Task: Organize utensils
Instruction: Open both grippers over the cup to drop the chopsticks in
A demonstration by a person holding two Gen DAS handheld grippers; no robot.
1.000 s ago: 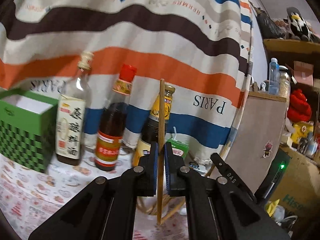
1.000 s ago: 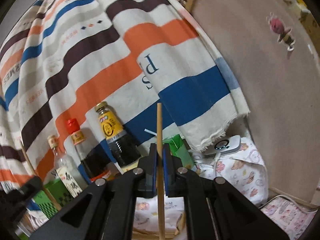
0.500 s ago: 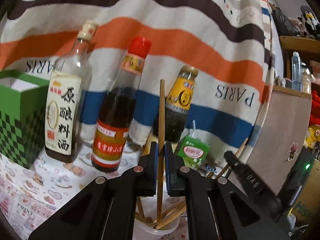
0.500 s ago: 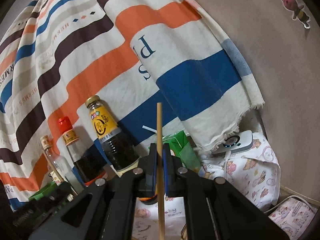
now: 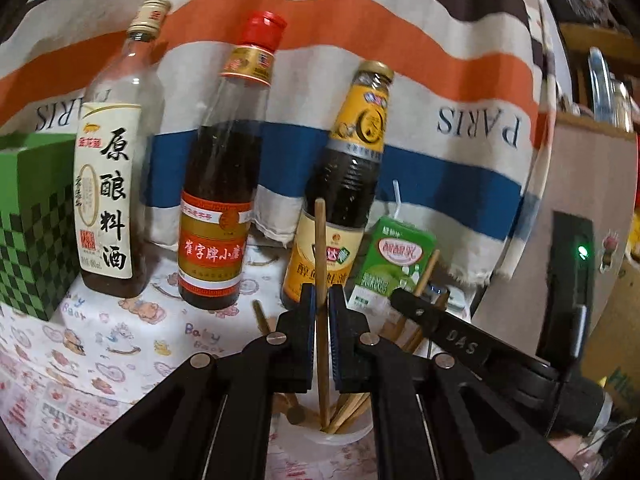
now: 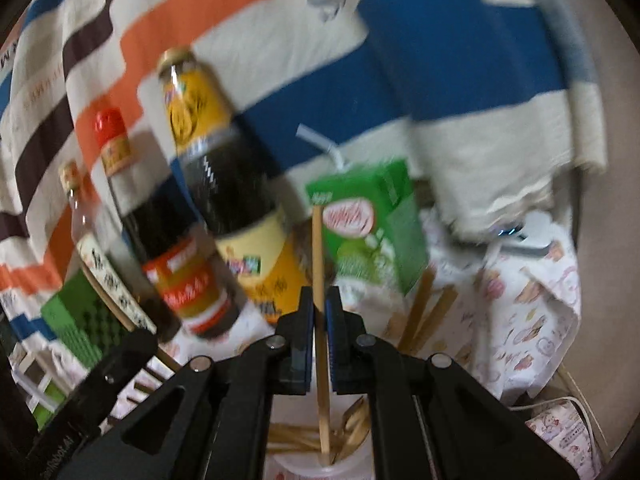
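My left gripper (image 5: 320,300) is shut on an upright wooden chopstick (image 5: 321,240). Its lower end stands inside a white cup (image 5: 336,438) that holds several chopsticks. My right gripper (image 6: 319,300) is shut on a second chopstick (image 6: 318,256), whose lower end also reaches into the white cup (image 6: 316,470). In the left wrist view the right gripper's black finger (image 5: 444,330) comes in from the right, close above the cup. In the blurred right wrist view the left gripper's finger (image 6: 108,376) shows at lower left.
Three sauce bottles (image 5: 218,208) stand in a row behind the cup, with a green drink carton (image 5: 394,264) to their right. A green checkered box (image 5: 32,236) sits at left. A striped cloth (image 5: 460,80) hangs behind, and a brown board (image 5: 576,184) stands at right.
Both grippers have sunk and come closer to the bottles and the cup. The right one has tilted downward. Both chopsticks' lower ends now stand in the cup.
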